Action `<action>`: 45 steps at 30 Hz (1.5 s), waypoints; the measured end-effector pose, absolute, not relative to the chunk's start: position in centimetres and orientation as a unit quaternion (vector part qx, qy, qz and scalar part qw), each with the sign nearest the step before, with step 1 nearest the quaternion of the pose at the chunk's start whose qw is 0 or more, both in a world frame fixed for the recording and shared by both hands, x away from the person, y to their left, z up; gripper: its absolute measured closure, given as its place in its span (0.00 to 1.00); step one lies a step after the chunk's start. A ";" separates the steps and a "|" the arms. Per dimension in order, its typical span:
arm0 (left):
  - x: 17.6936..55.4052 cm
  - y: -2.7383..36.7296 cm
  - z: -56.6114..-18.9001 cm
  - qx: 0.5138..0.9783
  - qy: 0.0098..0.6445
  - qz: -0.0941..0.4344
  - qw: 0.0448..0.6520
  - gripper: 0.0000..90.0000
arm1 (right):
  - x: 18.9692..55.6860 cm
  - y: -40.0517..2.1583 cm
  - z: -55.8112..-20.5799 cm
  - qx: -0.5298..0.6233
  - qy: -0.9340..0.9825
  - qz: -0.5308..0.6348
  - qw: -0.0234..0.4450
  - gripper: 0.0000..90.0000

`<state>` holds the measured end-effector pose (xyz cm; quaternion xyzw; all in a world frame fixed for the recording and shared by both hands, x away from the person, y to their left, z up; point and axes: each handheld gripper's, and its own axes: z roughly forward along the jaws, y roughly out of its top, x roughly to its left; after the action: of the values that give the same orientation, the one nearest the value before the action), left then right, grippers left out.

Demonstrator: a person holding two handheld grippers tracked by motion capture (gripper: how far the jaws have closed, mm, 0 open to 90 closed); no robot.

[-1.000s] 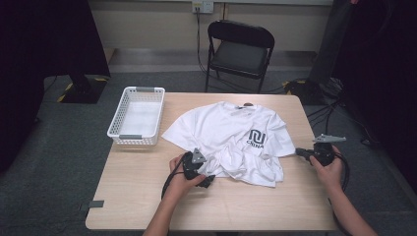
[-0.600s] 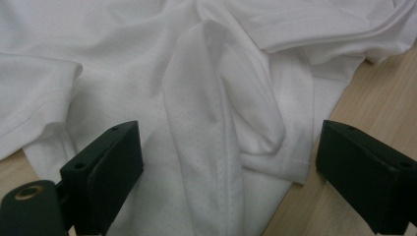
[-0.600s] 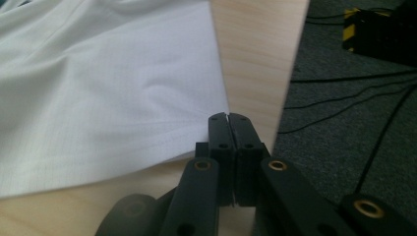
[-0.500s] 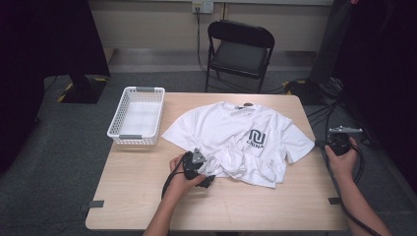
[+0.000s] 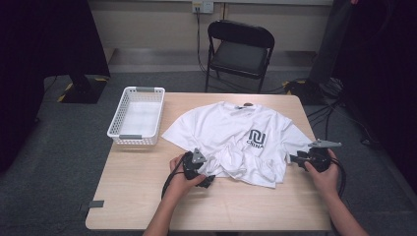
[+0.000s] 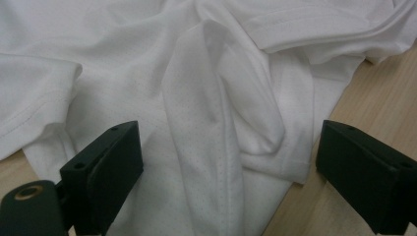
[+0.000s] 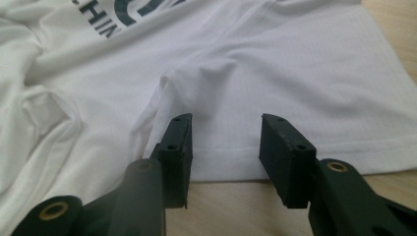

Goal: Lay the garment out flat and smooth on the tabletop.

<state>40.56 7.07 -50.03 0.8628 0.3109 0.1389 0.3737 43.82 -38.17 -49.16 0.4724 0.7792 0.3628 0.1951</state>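
Left claw gapes over bunched T-shirt; right claw parted at its hem; tips cropped.

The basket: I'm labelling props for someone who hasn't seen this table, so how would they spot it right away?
Start at the wooden table and look to its far left corner, left of the white T-shirt. The basket stands there apart from the shirt: a white rectangular plastic basket with lattice walls and grey handles, and the one rigid thing on the table.

Dim room, soft, slightly blurry frames
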 end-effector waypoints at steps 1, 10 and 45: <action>40.6 7.1 -50.0 0.863 0.311 0.139 0.374 0.11 | 43.8 -38.1 -49.4 0.467 0.783 0.356 0.207 0.65; 40.5 7.1 -50.0 0.863 0.311 0.138 0.374 0.11 | 44.3 -40.7 -49.3 0.462 0.787 0.355 0.202 0.97; 40.5 7.1 -50.0 0.864 0.309 0.137 0.374 0.11 | 42.6 -37.6 -49.5 0.430 0.801 0.383 0.165 0.79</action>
<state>40.54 7.09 -50.03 0.8636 0.3086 0.1368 0.3745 42.65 -37.58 -49.55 0.4299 0.8009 0.3828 0.1649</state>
